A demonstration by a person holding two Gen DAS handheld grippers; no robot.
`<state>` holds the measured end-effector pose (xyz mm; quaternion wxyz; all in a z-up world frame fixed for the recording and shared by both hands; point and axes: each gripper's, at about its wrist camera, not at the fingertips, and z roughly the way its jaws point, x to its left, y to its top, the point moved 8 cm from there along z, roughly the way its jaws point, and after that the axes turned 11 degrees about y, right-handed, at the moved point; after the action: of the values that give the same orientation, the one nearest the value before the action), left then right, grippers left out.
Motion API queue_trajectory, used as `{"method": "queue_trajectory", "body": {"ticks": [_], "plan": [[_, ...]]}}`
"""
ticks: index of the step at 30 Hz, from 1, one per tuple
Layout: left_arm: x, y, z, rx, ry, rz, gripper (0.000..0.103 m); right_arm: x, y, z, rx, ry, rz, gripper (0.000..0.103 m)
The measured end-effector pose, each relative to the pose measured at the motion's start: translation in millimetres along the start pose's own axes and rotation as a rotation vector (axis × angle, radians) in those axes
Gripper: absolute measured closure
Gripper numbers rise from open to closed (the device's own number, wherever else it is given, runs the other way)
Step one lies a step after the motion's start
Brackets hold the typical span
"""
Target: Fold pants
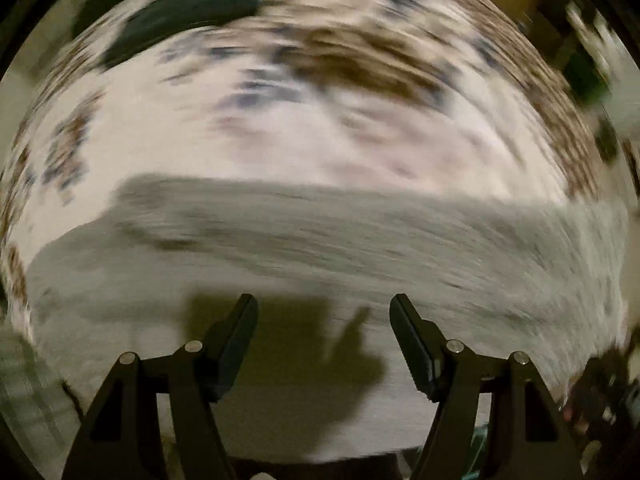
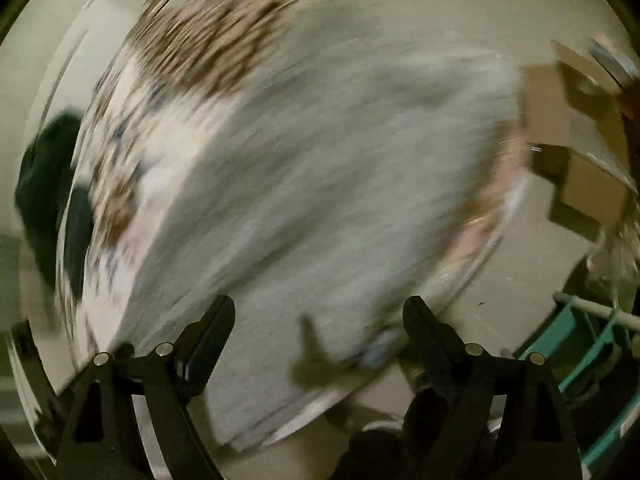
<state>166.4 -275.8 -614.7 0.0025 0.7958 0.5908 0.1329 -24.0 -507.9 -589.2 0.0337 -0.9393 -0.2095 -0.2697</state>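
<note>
Both views are motion-blurred. Grey pants (image 1: 320, 248) lie flat across a patterned white, brown and blue cloth (image 1: 300, 128). My left gripper (image 1: 324, 304) is open and empty, held above the near part of the pants, and casts a shadow on them. In the right wrist view the grey pants (image 2: 320, 168) run diagonally over the same patterned cloth (image 2: 192, 60). My right gripper (image 2: 319, 306) is open and empty above the pants' near end, close to the surface's edge.
A dark green garment (image 1: 192, 12) lies at the far left of the cloth, and shows at the left in the right wrist view (image 2: 48, 184). Cardboard boxes (image 2: 588, 196) and a teal basket (image 2: 592, 344) stand on the floor to the right.
</note>
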Motion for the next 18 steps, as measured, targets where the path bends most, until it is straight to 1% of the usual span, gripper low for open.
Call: {"method": "queue_trajectory", "body": {"ticks": [1,2,5,7,8,9,10,11,12,13,14,16,17,18], "plan": [[-26,-5,2,0.011,-0.014,0.040,0.036,-20,14,-7,-0.022,0.008,0.035,0.015],[-46,-10,7,0.027,-0.020,0.071,0.036,-35,25,-8,-0.042,0.036,0.066,0.015],[-89,-23,27,0.075,-0.009,0.130,0.036,-76,65,-13,-0.079,0.141,0.145,0.015],[-103,-29,46,0.121,0.010,0.147,0.036,-92,84,-4,-0.075,0.202,0.175,0.015],[-106,-30,55,0.137,0.026,0.146,0.035,-95,90,8,-0.070,0.219,0.184,0.015],[-108,-29,62,0.140,0.033,0.134,0.029,-99,96,17,-0.061,0.235,0.194,0.015],[-108,-26,64,0.133,0.033,0.117,0.027,-104,102,27,-0.040,0.267,0.213,0.015],[-107,-23,66,0.132,0.031,0.096,0.022,-99,101,37,-0.035,0.288,0.223,0.015],[-106,-21,67,0.138,0.027,0.083,0.019,-97,105,39,-0.049,0.316,0.217,0.022],[-105,-19,70,0.150,0.021,0.067,0.017,-91,110,36,-0.072,0.343,0.197,0.034],[-103,-16,72,0.157,0.016,0.056,0.013,-84,114,32,-0.082,0.362,0.169,0.037],[-101,-13,76,0.167,-0.007,0.027,0.005,-67,119,21,-0.113,0.402,0.106,0.040],[-101,-11,79,0.169,-0.024,0.011,0.000,-59,118,18,-0.119,0.425,0.084,0.040],[-101,-9,81,0.172,-0.033,-0.003,0.000,-55,119,19,-0.110,0.431,0.062,0.040]]}}
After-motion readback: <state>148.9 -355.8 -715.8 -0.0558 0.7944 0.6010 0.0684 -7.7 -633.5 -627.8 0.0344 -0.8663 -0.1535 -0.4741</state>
